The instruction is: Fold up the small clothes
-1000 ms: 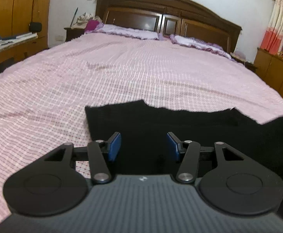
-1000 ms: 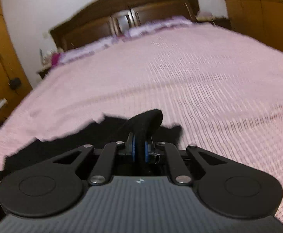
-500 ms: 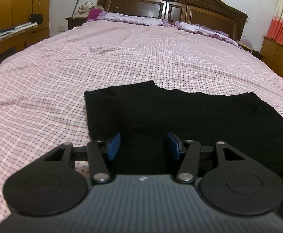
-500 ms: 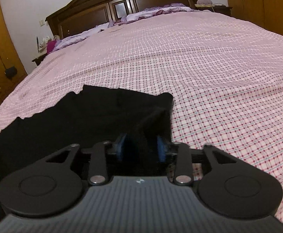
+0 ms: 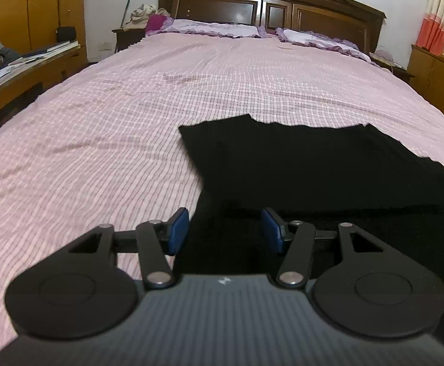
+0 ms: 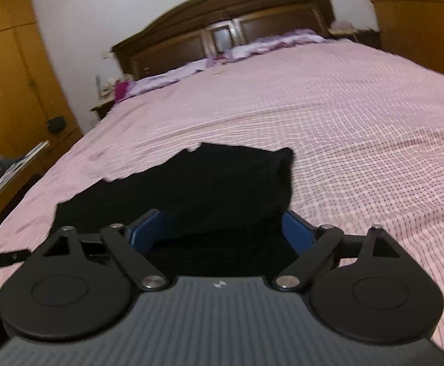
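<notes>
Lying flat on the bed [image 5: 130,116], black garment [image 5: 298,164] stretches crosswise at 12 o'clock of both tongs, left tongs [image 5: 225,228] and right tongs [image 6: 222,228], both wide, empty, equally near.

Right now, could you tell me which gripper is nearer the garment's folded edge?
Right. The right gripper is open just behind the black garment's folded edge; the left gripper, also open, hangs over its flat lower layer.

garment [image 5: 307,164]: black | bedspread [image 5: 100,140]: pink check | pads [image 5: 177,228]: blue | headboard [image 5: 282,6]: dark brown
</notes>
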Motion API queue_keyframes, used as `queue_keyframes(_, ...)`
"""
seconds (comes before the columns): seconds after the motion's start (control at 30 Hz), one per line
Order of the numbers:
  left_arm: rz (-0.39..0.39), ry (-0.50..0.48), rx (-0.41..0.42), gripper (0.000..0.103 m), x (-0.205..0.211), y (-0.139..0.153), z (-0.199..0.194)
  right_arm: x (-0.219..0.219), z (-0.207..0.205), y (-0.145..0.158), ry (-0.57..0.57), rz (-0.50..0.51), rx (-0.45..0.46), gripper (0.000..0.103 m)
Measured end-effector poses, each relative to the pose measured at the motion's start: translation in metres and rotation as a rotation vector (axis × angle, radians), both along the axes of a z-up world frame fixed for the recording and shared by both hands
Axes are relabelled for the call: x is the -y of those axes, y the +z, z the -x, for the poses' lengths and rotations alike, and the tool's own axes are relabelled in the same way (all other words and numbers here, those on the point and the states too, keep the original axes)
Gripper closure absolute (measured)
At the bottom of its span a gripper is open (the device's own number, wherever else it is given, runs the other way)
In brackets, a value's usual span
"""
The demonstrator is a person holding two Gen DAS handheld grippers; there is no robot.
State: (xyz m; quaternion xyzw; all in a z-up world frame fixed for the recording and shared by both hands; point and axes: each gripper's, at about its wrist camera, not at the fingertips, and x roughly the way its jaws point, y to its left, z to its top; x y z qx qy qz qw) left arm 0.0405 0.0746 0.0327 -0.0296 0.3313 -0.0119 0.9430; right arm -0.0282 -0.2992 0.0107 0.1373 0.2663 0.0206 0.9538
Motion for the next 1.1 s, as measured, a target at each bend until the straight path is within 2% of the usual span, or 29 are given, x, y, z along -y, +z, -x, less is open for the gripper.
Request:
queue_keyframes(0.37,0.009,-0.101,-0.020,0.048,0.014,0.008,0.083,-0.056,0.109,0.004,0.126,0.079,0.028,0.012)
queue_keyframes(0.57,-0.028,-0.167,-0.033,0.048,0.028,-0.001,0.116,-0.076,0.152,-0.006,0.174,0.119,0.016,0.012)
queue_keyframes(0.8,-0.024,-0.293,-0.099,0.048,0.040,-0.024,0.145,-0.105,0.191,-0.027,0.236,0.268,-0.002,0.006)
queue_keyframes(0.93,-0.077,-0.348,-0.135,0.048,0.050,-0.036,0.157,-0.120,0.203,-0.038,0.282,0.363,-0.042,0.005)
queue_keyframes(1.0,-0.121,-0.371,-0.141,0.046,0.055,-0.041,0.163,-0.126,0.206,-0.042,0.308,0.399,-0.058,0.004)
queue_keyframes(1.07,-0.143,-0.389,-0.144,0.031,0.057,-0.044,0.166,-0.132,0.208,-0.045,0.330,0.425,-0.072,0.004)
queue_keyframes(1.1,-0.145,-0.402,-0.142,0.028,0.058,-0.046,0.168,-0.134,0.205,-0.046,0.343,0.436,-0.082,0.004)
